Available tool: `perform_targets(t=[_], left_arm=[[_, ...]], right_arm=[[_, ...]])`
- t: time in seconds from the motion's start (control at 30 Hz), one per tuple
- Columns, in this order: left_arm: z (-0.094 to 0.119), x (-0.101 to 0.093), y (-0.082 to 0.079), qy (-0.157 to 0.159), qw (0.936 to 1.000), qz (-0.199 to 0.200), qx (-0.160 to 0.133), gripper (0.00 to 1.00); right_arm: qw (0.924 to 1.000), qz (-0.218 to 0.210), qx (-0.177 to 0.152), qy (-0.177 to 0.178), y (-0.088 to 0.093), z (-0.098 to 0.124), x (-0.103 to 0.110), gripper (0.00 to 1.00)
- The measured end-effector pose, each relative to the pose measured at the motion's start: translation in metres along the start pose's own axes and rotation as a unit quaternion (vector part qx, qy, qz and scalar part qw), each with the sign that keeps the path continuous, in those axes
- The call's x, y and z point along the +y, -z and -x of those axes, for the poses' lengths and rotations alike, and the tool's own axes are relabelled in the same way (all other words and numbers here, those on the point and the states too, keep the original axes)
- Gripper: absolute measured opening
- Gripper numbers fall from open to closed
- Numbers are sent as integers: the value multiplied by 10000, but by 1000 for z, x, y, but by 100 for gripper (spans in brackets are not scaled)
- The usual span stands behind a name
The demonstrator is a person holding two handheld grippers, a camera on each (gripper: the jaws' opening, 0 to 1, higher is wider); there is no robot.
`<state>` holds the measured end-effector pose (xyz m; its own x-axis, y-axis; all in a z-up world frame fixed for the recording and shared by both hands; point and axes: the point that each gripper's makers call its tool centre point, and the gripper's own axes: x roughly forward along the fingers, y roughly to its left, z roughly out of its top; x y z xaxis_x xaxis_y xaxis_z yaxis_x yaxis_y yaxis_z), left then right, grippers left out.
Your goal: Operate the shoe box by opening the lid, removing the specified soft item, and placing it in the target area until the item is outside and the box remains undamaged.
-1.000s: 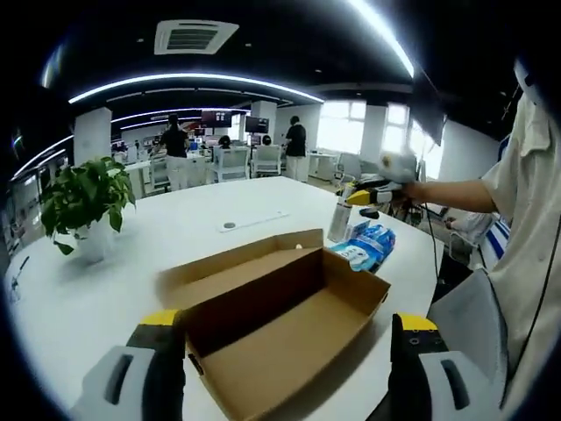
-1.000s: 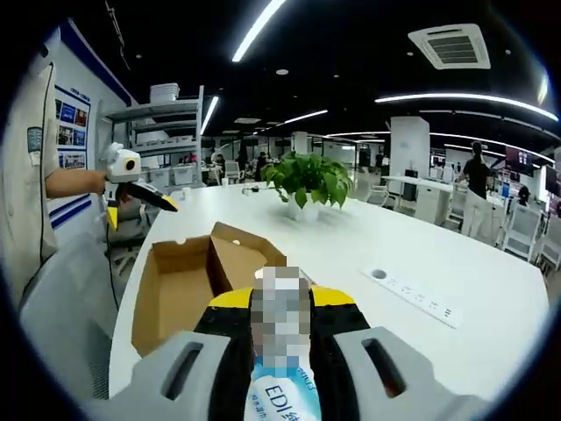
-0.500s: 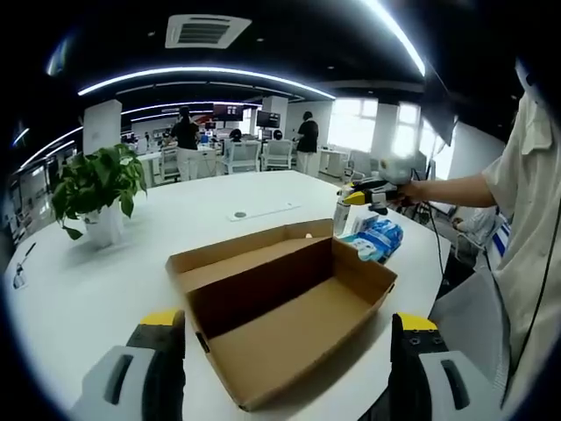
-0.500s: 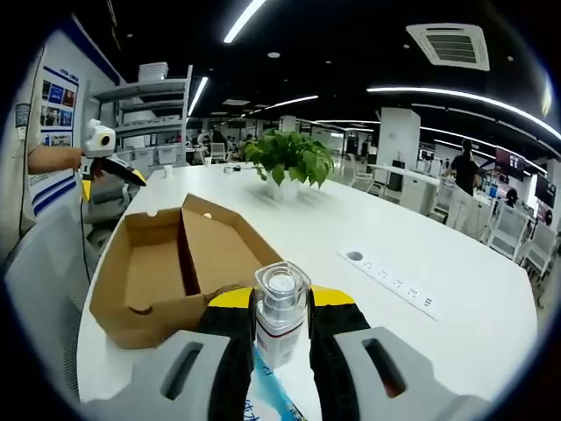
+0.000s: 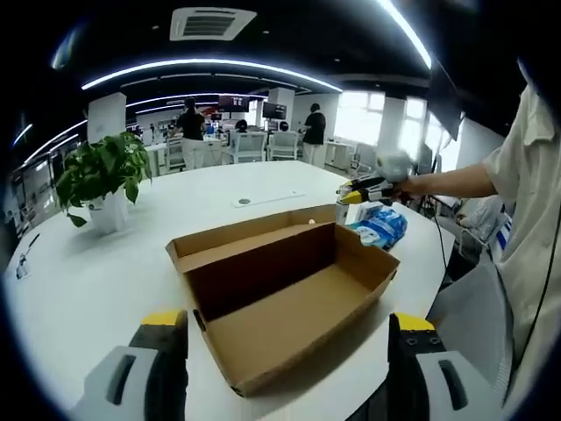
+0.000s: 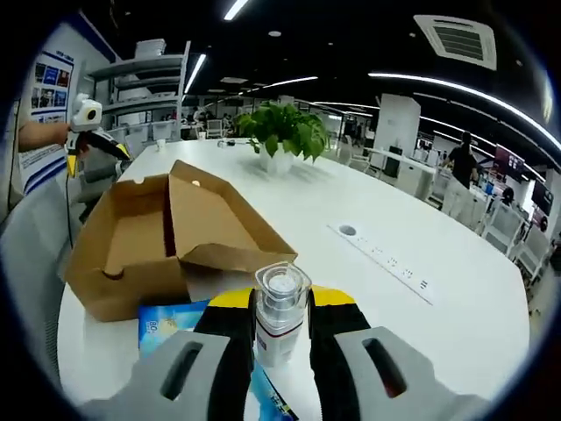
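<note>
Shoe box (image 5: 289, 303) sits wide open on the white surface (image 5: 105, 272), its lid folded back flat on the far side and the brown inside bare. From the left gripper view, the left hand-held gripper (image 5: 285, 386) hovers at the near edge of the box with its yellow-tipped jaws spread well apart, holding nothing. Over at the far right corner of the box lies a blue soft pack (image 5: 379, 226), outside the box and just beside it. Right there too is the right hand-held gripper (image 5: 361, 195), at the end of a person's outstretched arm (image 5: 447, 182).

Switch to the right gripper view: the right hand-held gripper (image 6: 280, 329) has its jaws closed tight on a small clear bottle (image 6: 280, 311), which stands upright between them with its clear cap on top. The blue soft pack (image 6: 171, 320) lies on the surface (image 6: 456, 324) just under the jaws, next to the box (image 6: 158, 241). Beyond the box, a potted plant (image 6: 282, 133) stands on the surface, and a power strip (image 6: 386, 263) is set into the top on the right. People stand among desks in the background.
</note>
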<state>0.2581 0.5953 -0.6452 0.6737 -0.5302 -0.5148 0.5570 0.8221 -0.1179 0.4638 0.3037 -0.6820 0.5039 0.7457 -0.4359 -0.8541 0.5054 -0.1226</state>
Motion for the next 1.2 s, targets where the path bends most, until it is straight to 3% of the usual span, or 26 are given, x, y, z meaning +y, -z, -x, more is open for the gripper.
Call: perform_targets(t=[0.23, 1.2], left_arm=[[1, 2, 5, -101, 9999, 42, 46, 94], [-3, 3, 9, -206, 9996, -46, 164, 85]], right_arm=[[9998, 11, 90, 163, 12, 0, -6, 21], [9988, -221, 292, 329, 13, 9, -5, 22]])
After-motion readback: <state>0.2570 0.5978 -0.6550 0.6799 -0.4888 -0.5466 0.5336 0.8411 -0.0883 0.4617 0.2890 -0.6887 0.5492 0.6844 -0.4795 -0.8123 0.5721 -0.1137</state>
